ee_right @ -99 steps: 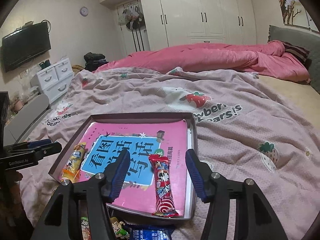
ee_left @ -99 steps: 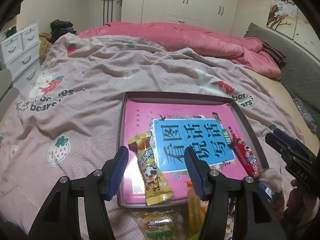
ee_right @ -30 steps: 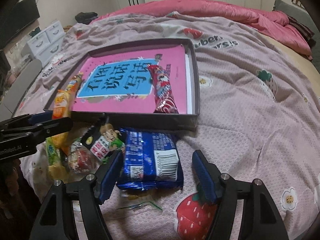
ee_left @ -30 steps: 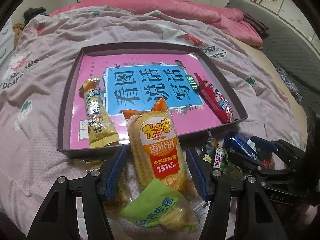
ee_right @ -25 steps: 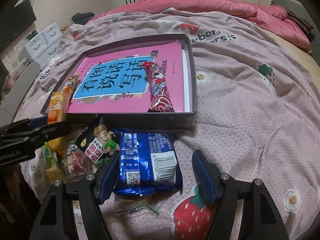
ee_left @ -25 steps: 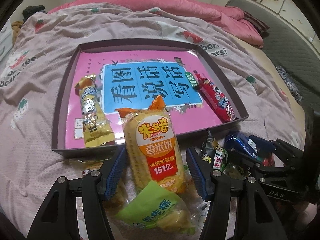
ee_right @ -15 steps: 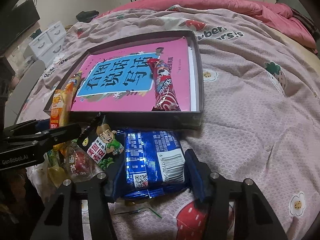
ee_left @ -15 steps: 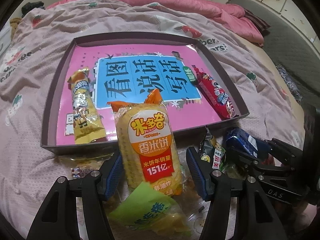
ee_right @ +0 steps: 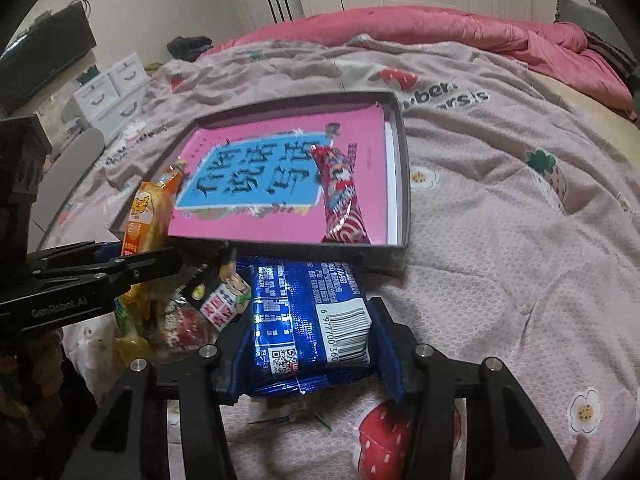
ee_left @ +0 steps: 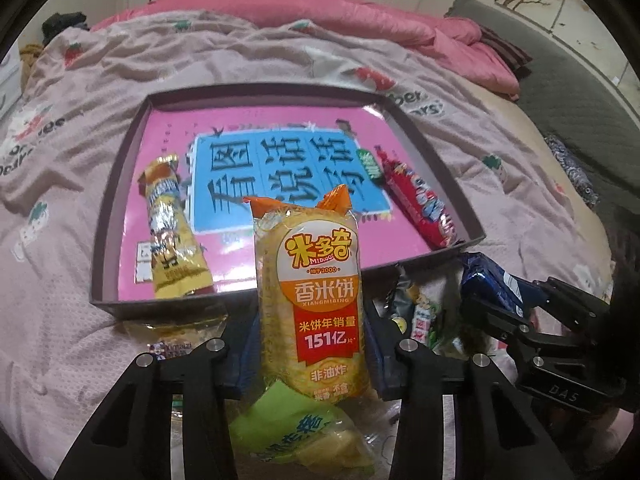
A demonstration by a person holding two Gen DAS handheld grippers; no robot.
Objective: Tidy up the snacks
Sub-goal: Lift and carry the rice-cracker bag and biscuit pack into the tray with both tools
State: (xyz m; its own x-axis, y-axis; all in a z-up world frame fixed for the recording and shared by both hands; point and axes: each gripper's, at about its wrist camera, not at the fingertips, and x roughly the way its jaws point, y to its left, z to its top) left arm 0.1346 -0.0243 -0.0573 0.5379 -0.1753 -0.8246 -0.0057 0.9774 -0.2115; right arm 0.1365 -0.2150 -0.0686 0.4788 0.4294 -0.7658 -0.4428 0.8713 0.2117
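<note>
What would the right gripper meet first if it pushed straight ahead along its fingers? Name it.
The right gripper, shut on the blue packet, points at the tray. The tray's near wall would likely meet the packet first; depth is unclear.

The left gripper's fingertips [ee_left: 244, 360] sit mostly hidden behind the rice cracker pack [ee_left: 312, 296], and the green packet [ee_left: 300, 436] below it runs off the bottom edge. The blue packet [ee_right: 308, 320] covers the right gripper's inner pads, and its small print is unreadable. The snacks in the pile [ee_right: 180, 316] overlap and are partly hidden behind the left gripper [ee_right: 100, 268].
</note>
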